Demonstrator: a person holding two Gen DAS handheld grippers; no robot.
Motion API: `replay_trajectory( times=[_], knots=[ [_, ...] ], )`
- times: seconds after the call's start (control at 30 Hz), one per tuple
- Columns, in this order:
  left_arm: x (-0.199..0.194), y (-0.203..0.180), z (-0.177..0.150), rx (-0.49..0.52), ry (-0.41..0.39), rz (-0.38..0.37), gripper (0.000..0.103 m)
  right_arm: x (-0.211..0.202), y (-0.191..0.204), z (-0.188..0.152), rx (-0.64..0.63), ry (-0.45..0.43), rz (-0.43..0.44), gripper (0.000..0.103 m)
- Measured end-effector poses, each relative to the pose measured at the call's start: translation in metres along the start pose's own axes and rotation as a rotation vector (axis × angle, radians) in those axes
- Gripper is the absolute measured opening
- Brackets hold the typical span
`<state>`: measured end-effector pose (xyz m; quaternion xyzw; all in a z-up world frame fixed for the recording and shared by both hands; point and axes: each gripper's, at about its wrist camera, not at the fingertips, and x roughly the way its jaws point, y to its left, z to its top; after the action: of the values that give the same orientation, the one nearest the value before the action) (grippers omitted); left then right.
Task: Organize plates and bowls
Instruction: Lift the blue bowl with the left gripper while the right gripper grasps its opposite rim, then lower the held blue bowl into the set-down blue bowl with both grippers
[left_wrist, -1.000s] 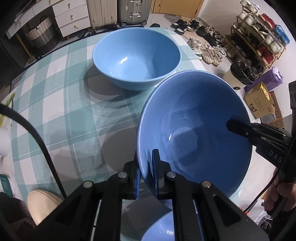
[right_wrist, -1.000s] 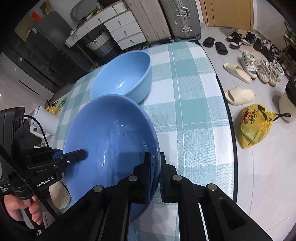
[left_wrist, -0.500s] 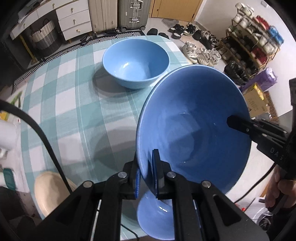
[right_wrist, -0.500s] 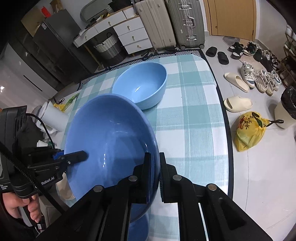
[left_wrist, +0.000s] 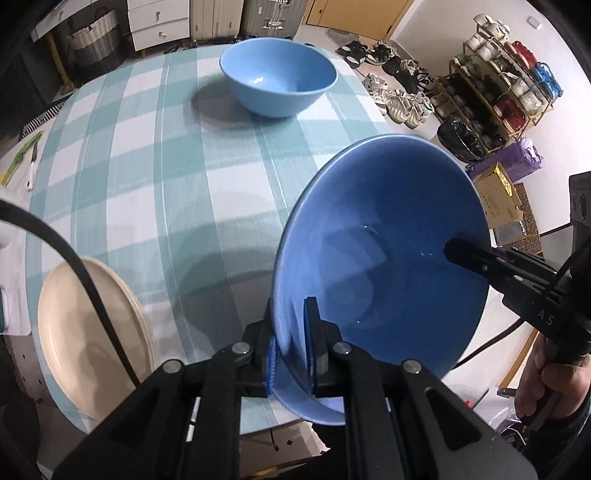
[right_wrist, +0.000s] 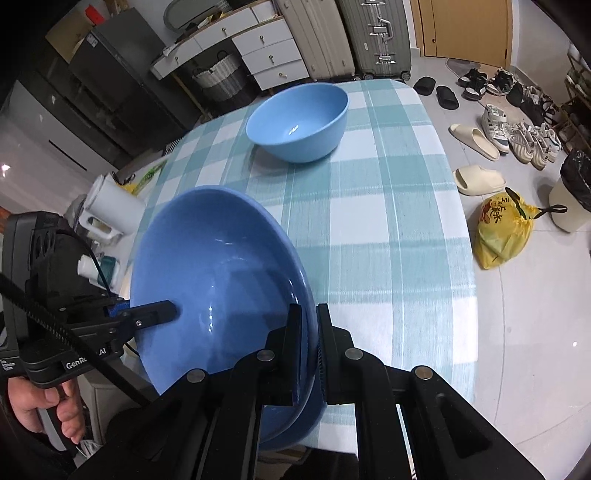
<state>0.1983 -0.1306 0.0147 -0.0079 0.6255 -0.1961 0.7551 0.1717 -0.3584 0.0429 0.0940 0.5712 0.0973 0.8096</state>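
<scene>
Both grippers hold one large blue bowl (left_wrist: 384, 251) by opposite rims, lifted above the near edge of the checked table (left_wrist: 166, 177). My left gripper (left_wrist: 291, 325) is shut on its near rim; my right gripper (right_wrist: 308, 332) is shut on the other rim. The bowl also shows in the right wrist view (right_wrist: 218, 288). Under it a second blue dish (left_wrist: 314, 406) sits at the table edge, mostly hidden. Another blue bowl (left_wrist: 277, 75) stands upright at the far side, also in the right wrist view (right_wrist: 299, 122). Stacked cream plates (left_wrist: 85, 332) lie near left.
A white jug (right_wrist: 110, 210) stands at the table's left edge. Beyond the table lie shoes, slippers (right_wrist: 476, 181), a yellow bag (right_wrist: 502, 229), a shoe rack (left_wrist: 506, 85), drawers and suitcases (right_wrist: 373, 37). A black cable (left_wrist: 74, 266) crosses over the cream plates.
Both grippers have risen and pulled back with the blue bowl. The far bowl now looks smaller and farther off, and the cream plates have come into view.
</scene>
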Motion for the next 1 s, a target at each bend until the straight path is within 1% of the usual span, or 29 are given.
replay_trajectory(
  times=[0.23,0.37,0.63,0.7,0.73,0.8,0.87,0.9,1.0],
  knots=[
    [0.006,0.004,-0.020,0.003,0.018,0.001,0.009,0.009,0.001,-0.018,0.007,0.027,0.004,0.008],
    [0.014,0.005,-0.031,0.002,0.044,-0.009,0.009,0.013,0.002,-0.024,0.006,0.041,-0.003,0.008],
    [0.027,0.006,-0.044,0.006,0.082,0.019,0.011,0.029,0.003,-0.034,0.007,0.078,-0.009,0.008],
    [0.030,0.005,-0.047,0.005,0.087,0.037,0.014,0.034,0.001,-0.035,0.021,0.084,-0.008,0.008],
    [0.028,0.004,-0.048,0.002,0.074,0.033,0.017,0.035,0.000,-0.035,0.027,0.080,-0.016,0.008],
    [0.027,0.001,-0.050,0.005,0.061,0.026,0.022,0.037,-0.001,-0.036,0.025,0.077,-0.025,0.008],
    [0.026,-0.006,-0.051,0.029,0.052,0.054,0.023,0.039,-0.002,-0.037,0.027,0.079,-0.032,0.008],
    [0.025,-0.007,-0.051,0.035,0.048,0.062,0.026,0.039,-0.003,-0.038,0.027,0.074,-0.028,0.008],
    [0.024,-0.016,-0.051,0.066,0.038,0.117,0.038,0.039,-0.001,-0.041,0.009,0.074,-0.051,0.008]
  ],
)
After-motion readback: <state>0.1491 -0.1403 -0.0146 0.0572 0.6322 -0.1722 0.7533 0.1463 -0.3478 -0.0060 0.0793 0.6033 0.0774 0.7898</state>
